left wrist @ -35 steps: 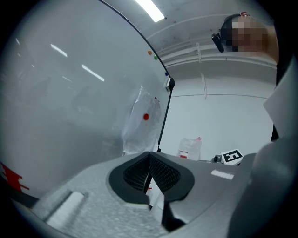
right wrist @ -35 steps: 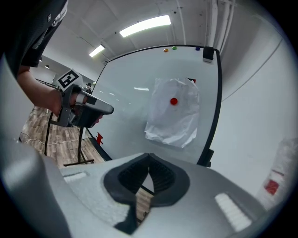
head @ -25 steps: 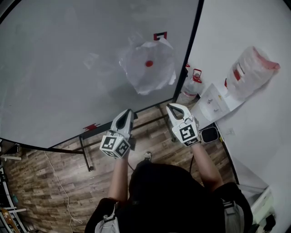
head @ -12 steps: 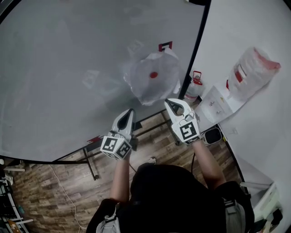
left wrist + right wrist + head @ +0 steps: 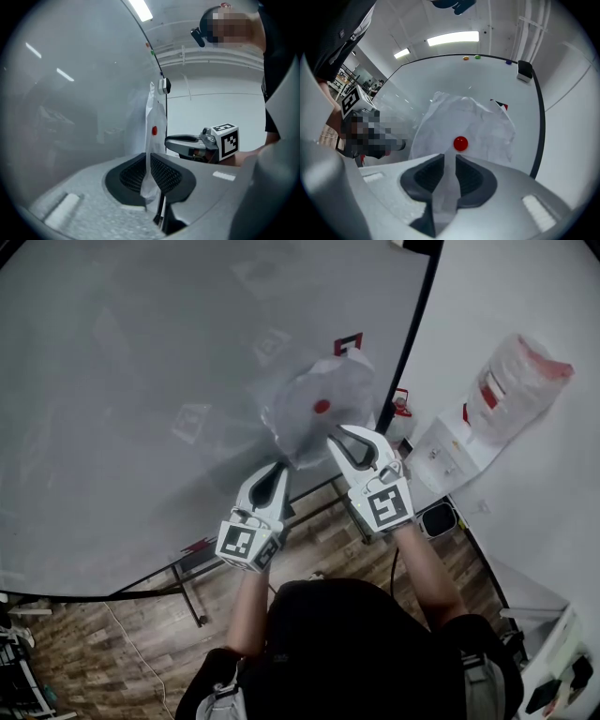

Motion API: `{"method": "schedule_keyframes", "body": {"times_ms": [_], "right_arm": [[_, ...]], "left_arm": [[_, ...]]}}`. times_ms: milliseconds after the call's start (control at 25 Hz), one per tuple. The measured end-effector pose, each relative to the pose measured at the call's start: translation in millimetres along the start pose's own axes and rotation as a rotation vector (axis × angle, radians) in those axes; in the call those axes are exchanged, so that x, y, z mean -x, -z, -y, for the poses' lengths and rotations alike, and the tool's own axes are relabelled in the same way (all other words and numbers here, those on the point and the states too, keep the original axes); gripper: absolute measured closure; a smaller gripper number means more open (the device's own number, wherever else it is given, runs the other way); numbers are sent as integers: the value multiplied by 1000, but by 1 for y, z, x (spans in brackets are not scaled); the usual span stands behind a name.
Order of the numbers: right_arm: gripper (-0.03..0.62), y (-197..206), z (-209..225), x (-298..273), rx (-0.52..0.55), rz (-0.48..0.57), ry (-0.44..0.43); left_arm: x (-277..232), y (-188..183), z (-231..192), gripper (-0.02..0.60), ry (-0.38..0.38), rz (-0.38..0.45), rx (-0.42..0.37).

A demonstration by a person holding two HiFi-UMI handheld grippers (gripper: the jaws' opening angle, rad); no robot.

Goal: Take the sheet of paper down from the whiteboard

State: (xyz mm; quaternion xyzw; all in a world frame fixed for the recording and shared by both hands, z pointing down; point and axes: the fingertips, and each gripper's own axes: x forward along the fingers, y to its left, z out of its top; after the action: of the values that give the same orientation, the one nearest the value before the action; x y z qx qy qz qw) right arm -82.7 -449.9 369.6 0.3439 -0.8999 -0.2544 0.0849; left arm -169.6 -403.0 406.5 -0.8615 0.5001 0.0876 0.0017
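A crumpled white sheet of paper (image 5: 314, 418) hangs on the grey whiteboard (image 5: 141, 381), pinned by a red magnet (image 5: 322, 406). My left gripper (image 5: 277, 468) is at the sheet's lower left edge with its jaws together. In the left gripper view the paper (image 5: 154, 112) stands edge-on just past the tips (image 5: 147, 157). My right gripper (image 5: 352, 435) is just below and right of the magnet. Its jaws are opening and nothing is pressed between them. In the right gripper view the magnet (image 5: 461, 143) sits right above the gap (image 5: 450, 158), with the paper (image 5: 464, 117) behind it.
The board's black frame (image 5: 412, 343) runs down on the right. Past it stand red-capped bottles (image 5: 400, 413), a white cabinet (image 5: 450, 446) and a plastic-wrapped object (image 5: 516, 381). A black eraser (image 5: 525, 71) sits on the board's upper right. The stand's legs (image 5: 187, 563) rest on the wooden floor.
Both grippers have risen toward the paper. The right gripper's jaws, shut before, now stand apart. The left gripper's jaws look the same.
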Motion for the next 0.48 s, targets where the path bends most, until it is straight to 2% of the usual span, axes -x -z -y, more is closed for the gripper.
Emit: {"method": "schedule_keyframes", "body": {"times_ms": [160,480], "right_arm": [[493,-8,7,-11,3,19,27],[451,-13,12,-23,14,34,58]], "left_arm": [[-4,-10,-1,563,28,16,-36],[-13,-10,0,512,64,6,-36]]}}
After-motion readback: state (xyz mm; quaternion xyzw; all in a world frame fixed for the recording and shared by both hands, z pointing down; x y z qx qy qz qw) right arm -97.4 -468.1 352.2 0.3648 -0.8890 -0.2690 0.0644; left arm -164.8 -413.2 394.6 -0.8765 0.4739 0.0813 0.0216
